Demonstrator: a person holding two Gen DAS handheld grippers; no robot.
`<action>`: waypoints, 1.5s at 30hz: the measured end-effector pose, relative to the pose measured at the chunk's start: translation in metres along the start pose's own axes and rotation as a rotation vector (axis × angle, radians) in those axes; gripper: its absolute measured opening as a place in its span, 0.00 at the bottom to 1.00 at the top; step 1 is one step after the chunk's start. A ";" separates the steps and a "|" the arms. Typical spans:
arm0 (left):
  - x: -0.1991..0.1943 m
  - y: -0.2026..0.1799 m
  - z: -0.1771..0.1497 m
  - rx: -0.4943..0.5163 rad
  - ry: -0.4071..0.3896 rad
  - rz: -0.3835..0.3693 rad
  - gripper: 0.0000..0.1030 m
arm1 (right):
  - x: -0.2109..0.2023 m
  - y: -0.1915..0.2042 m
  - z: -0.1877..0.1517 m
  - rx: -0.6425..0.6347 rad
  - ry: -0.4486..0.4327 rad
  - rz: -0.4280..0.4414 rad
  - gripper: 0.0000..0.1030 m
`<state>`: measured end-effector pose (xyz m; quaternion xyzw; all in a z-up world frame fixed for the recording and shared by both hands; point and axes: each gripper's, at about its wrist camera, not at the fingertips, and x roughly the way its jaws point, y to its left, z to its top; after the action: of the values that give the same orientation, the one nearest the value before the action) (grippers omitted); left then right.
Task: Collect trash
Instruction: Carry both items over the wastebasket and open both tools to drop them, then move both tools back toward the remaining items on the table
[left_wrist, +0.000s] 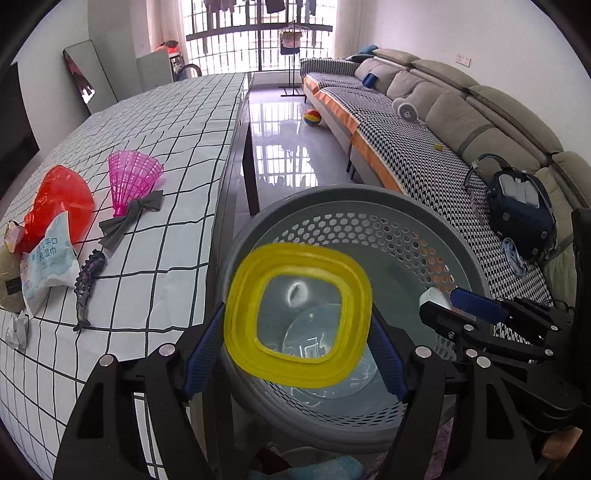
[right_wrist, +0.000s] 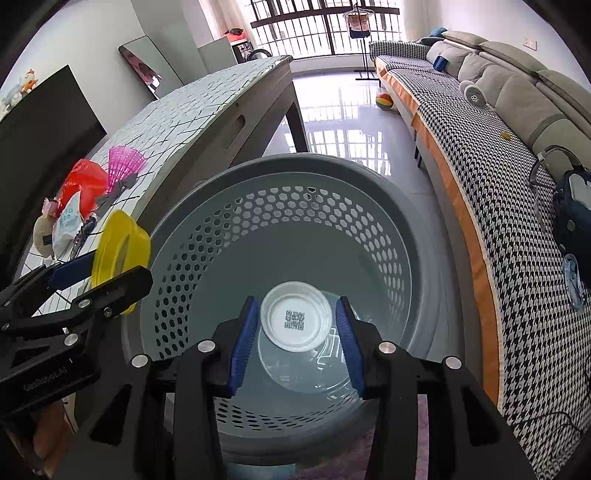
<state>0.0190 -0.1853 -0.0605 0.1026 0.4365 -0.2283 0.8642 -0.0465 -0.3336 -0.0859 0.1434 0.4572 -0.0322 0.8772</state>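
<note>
Over on the left, the bench (left_wrist: 155, 122) is carrying a red plastic bag (left_wrist: 61, 201), a wet-wipe packet (left_wrist: 48, 266), a crumpled bit of paper (left_wrist: 16, 328), a pink shuttlecock (left_wrist: 133, 177), a grey bow (left_wrist: 129, 218) and a dark toy creature (left_wrist: 86, 284), all sitting back from the bench's near edge. Just past that edge, the left hand-held gripper (left_wrist: 295, 332) is hanging over the grey perforated basket (left_wrist: 369, 206), its blue pads pressing on both sides of a yellow-rimmed clear container (left_wrist: 299, 317), which is floating inside the basket's rim line with air beneath it. Moving right, the right hand-held gripper (right_wrist: 295, 328) is poised above the same basket (right_wrist: 207, 236), its jaws spread partway and the white paper cup (right_wrist: 295, 315) sitting between the pads; whether the pads are actually touching the cup, I cannot tell. Below it the basket floor is showing only a clear lid. Shiny floor (right_wrist: 351, 122) is running open between bench and sofa (right_wrist: 517, 184) on the far right.
</note>
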 end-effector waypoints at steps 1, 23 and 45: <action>-0.001 0.000 0.000 0.000 -0.004 0.002 0.76 | -0.001 0.000 0.000 -0.001 -0.007 -0.005 0.46; -0.014 0.019 -0.002 -0.064 -0.020 0.026 0.78 | -0.013 0.000 -0.002 0.024 -0.034 -0.016 0.54; -0.048 0.065 0.003 -0.124 -0.099 0.067 0.82 | -0.021 0.029 0.012 0.024 -0.080 -0.022 0.56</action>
<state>0.0283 -0.1152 -0.0217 0.0522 0.4030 -0.1768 0.8965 -0.0439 -0.3111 -0.0561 0.1473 0.4227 -0.0529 0.8927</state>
